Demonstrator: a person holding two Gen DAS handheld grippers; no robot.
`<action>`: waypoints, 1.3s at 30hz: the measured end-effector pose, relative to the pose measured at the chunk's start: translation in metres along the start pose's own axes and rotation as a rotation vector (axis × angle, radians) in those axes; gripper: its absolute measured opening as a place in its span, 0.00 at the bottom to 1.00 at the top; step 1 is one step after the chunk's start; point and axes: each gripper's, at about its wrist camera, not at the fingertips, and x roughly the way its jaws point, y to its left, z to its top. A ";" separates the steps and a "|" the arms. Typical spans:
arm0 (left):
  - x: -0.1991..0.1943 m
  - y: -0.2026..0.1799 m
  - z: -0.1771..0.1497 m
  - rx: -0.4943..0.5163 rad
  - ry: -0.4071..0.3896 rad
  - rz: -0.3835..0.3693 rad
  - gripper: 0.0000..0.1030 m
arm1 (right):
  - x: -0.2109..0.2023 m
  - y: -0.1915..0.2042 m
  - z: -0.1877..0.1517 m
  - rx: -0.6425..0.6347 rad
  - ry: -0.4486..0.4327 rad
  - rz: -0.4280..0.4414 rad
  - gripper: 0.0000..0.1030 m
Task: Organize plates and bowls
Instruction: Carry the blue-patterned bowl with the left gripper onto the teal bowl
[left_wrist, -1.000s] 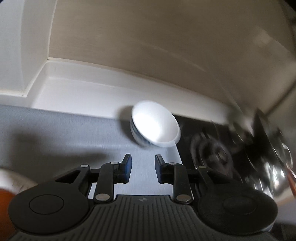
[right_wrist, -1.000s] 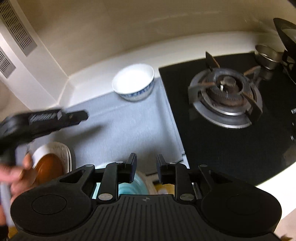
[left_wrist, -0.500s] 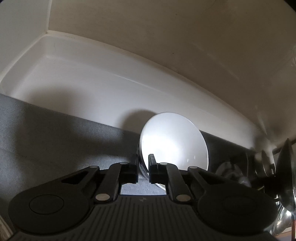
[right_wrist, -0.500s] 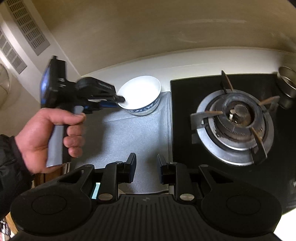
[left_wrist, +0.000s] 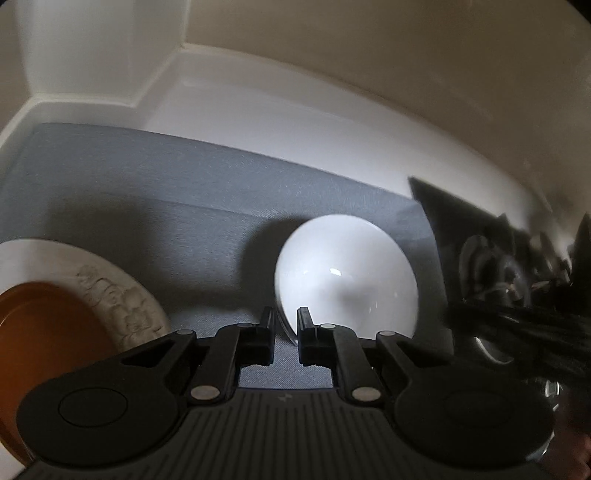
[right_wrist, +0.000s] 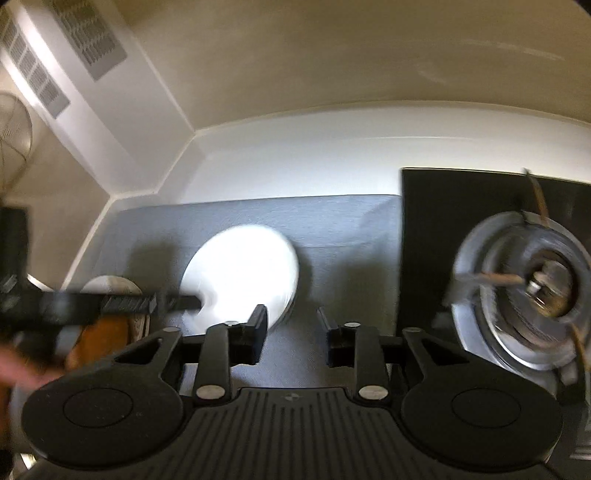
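A white bowl (left_wrist: 347, 273) with a blue pattern outside is tipped up over the grey mat (left_wrist: 184, 192). My left gripper (left_wrist: 285, 314) holds its near rim between the fingers, and the jaws are opening slightly. In the right wrist view the bowl (right_wrist: 243, 273) is blurred, with the left gripper (right_wrist: 192, 302) reaching in from the left. A white plate (left_wrist: 122, 299) with an embossed rim and an orange-brown centre lies at the mat's front left. My right gripper (right_wrist: 291, 314) hovers over bare mat just right of the bowl. Its jaws are opening with nothing between them.
A black gas hob with a round burner (right_wrist: 517, 288) borders the mat on the right. A white counter ledge (right_wrist: 332, 158) and a beige wall run behind the mat. A vented white panel (right_wrist: 74, 48) stands at the far left. A person's hand (right_wrist: 22, 373) holds the left gripper.
The left gripper shut on the bowl's rim at the back of the mat and pulled it forward toward the plate. The right gripper swung left and its jaws widened.
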 end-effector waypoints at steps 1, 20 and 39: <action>-0.002 0.002 -0.001 -0.018 -0.011 0.002 0.17 | 0.007 0.003 0.002 -0.010 0.008 -0.001 0.37; 0.026 -0.004 0.007 0.007 -0.052 0.030 0.11 | 0.072 0.009 0.015 -0.033 0.128 -0.003 0.24; -0.006 -0.014 -0.006 -0.004 -0.153 0.051 0.06 | 0.051 0.014 0.016 -0.063 0.106 0.002 0.10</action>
